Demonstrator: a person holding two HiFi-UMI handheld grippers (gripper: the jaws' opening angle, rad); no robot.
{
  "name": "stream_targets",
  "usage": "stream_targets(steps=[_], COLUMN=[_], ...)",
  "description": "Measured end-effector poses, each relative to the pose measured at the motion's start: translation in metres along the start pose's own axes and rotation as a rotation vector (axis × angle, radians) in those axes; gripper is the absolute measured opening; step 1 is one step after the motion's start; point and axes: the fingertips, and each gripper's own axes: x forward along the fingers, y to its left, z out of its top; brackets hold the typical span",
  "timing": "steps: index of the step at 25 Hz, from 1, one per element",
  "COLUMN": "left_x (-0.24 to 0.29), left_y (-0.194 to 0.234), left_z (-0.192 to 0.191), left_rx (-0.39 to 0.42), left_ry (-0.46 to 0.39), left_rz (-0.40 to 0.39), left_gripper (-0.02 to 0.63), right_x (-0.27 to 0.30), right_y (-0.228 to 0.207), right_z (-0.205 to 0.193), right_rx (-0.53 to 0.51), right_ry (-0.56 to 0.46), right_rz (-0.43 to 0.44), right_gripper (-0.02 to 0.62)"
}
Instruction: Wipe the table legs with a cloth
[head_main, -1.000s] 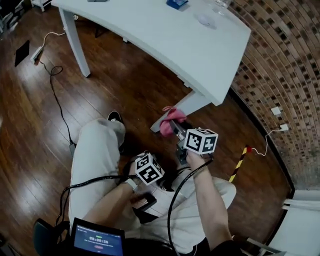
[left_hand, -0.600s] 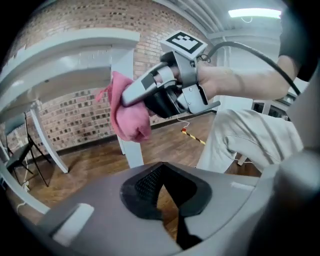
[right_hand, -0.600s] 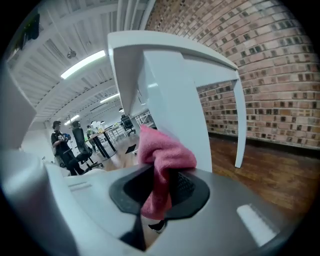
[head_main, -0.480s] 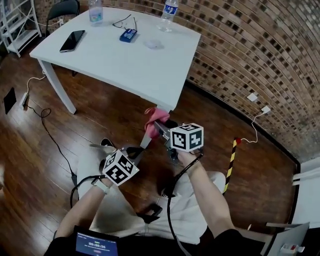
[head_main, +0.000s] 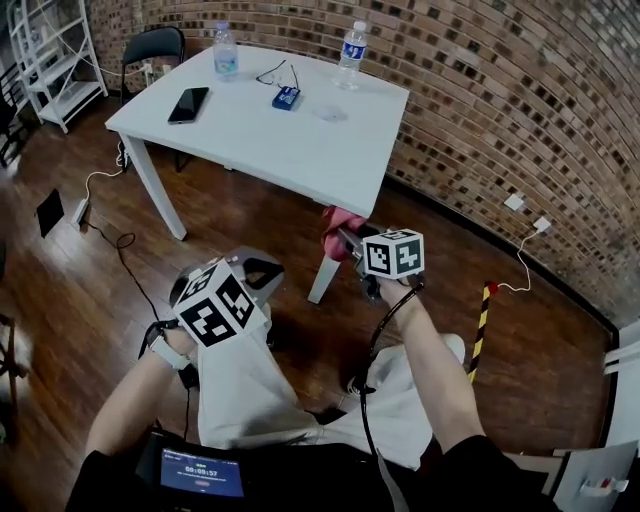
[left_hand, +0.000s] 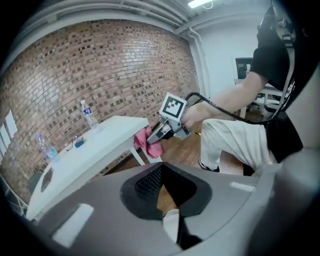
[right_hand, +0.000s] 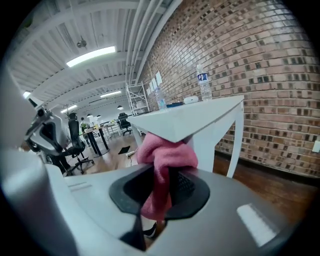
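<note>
A white table (head_main: 300, 140) stands by the brick wall. My right gripper (head_main: 347, 238) is shut on a pink cloth (head_main: 339, 221) and holds it against the top of the near table leg (head_main: 326, 280), just under the table's corner. In the right gripper view the cloth (right_hand: 167, 155) bunches between the jaws, with the leg (right_hand: 202, 147) behind it. My left gripper (head_main: 256, 272) hovers left of that leg, apart from it, over the person's knee. In the left gripper view its jaws stand together around nothing, and the cloth (left_hand: 148, 142) and right gripper (left_hand: 161, 131) show ahead.
On the tabletop lie a phone (head_main: 189, 103), glasses (head_main: 272, 74), a blue item (head_main: 286, 97) and two water bottles (head_main: 349, 43). A chair (head_main: 150, 47) and shelf (head_main: 45, 55) stand behind. Cables (head_main: 110, 235) and a power strip (head_main: 80, 211) lie on the floor to the left.
The head camera has risen and now takes in the whole table. The cloth has gone from low on the leg to its top. My left gripper has lifted from the lap and moved left.
</note>
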Motion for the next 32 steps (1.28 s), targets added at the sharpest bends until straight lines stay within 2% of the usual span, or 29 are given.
stream_targets(steps=[6,11,18,22,27,32], left_x=[-0.070,-0.074,0.003,0.063,0.136,0.203], left_y=[-0.015,-0.054,-0.073,-0.071,-0.061,-0.062], left_z=[0.079,0.133,0.148,0.166,0.192,0.181], left_rx=[0.133,0.176,0.058,0.036,0.026,-0.002], left_ry=[-0.026,-0.080,-0.146,-0.151,-0.208,-0.216], left_rz=[0.053,0.073,0.085,0.046,0.020,-0.011], left_gripper=[0.000,0.000,0.000,0.000,0.000,0.000], right_x=[-0.009,-0.025,-0.064,-0.094,-0.125,-0.155], right_y=[0.018,0.039,0.010,-0.040,-0.104,-0.148], right_z=[0.008,-0.006,-0.024,-0.035,-0.045,-0.066], right_rx=[-0.037,-0.114,-0.152,-0.113,-0.089,-0.074], right_ry=[-0.014,-0.001,-0.009,-0.023,-0.019,-0.037], right_rz=[-0.014,0.018,-0.003,-0.054,-0.094,-0.133], right_gripper=[0.051,0.051,0.051,0.051,0.051,0.051])
